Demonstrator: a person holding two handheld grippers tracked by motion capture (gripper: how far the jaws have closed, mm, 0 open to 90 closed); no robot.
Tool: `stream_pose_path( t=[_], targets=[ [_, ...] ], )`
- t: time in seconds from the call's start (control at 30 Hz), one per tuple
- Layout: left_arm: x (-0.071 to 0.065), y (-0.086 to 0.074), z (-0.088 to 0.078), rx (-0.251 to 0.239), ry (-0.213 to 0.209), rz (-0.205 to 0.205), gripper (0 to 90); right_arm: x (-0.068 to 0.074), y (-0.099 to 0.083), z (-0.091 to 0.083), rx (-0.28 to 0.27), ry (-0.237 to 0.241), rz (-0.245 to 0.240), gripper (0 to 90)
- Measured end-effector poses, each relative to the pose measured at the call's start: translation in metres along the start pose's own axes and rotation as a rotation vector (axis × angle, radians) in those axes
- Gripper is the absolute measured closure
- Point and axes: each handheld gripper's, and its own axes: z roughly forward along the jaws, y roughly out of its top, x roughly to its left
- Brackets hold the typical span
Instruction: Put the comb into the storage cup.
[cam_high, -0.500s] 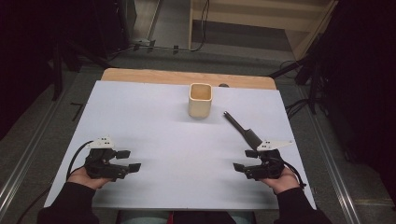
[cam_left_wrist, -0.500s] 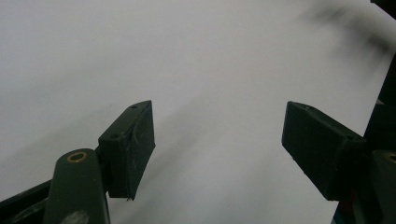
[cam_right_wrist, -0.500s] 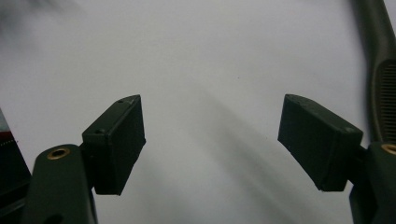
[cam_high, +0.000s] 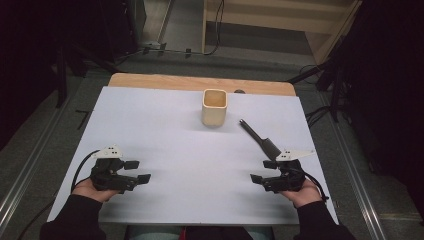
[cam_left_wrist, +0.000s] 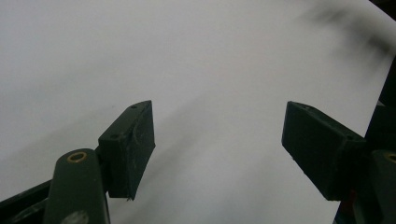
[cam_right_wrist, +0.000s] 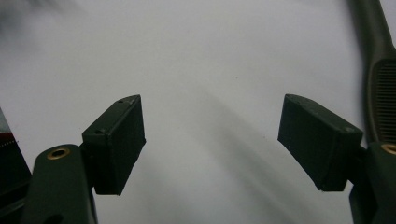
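Tool: dark long-handled tool (cam_high: 259, 139) lies flat on the desk, running from its thin tip at about 11 o'clock to its thicker ribbed grip at about 5 o'clock; its grip end sits just beside the right claw, at that claw's 12 o'clock, and nothing holds it. In the right gripper view the ribbed grip (cam_right_wrist: 382, 88) runs along the 3 o'clock edge, outside the jaws.
Right claw: right claw (cam_high: 264, 171) rests low over the desk at about 4 o'clock of the sheet, jaws pointing toward 9 o'clock; they stand wide apart with only bare white surface between them (cam_right_wrist: 210, 140).
Cup: tan square cup (cam_high: 214, 107) stands upright at 12 o'clock of the sheet, mouth open upward, near the tool's thin tip, at that tip's 10 o'clock, and well apart from both claws.
Left claw: left claw (cam_high: 138, 171) rests at about 8 o'clock of the sheet, jaws pointing toward 3 o'clock, spread wide and holding nothing; bare white surface lies between them (cam_left_wrist: 215, 140).
Hands: one hand grips each claw from the 6 o'clock edge, dark sleeves behind.
Desk: desk (cam_high: 165, 125) is covered by a white sheet, with a wooden strip showing at its 12 o'clock edge.
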Motion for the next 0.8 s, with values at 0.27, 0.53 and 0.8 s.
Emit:
stream_pose_path(
  t=[0.27, 0.53, 0.8],
  targets=[
    [-0.0015, 0.0003, 0.001, 0.004, -0.001, 0.008, 26.4, -0.0008, 0.0005, 0.0014, 0.002, 0.002, 0.002, 21.1],
    [-0.0027, 0.0011, 0.0026, 0.002, -0.008, 0.009, 26.4, -0.0014, -0.0001, 0.0014, 0.003, -0.003, 0.0, 21.1],
    [-0.0037, 0.0016, 0.0046, 0.011, -0.015, 0.014, 26.4, -0.0016, -0.0001, 0.002, 0.012, -0.007, 0.009, 21.1]
  ],
)
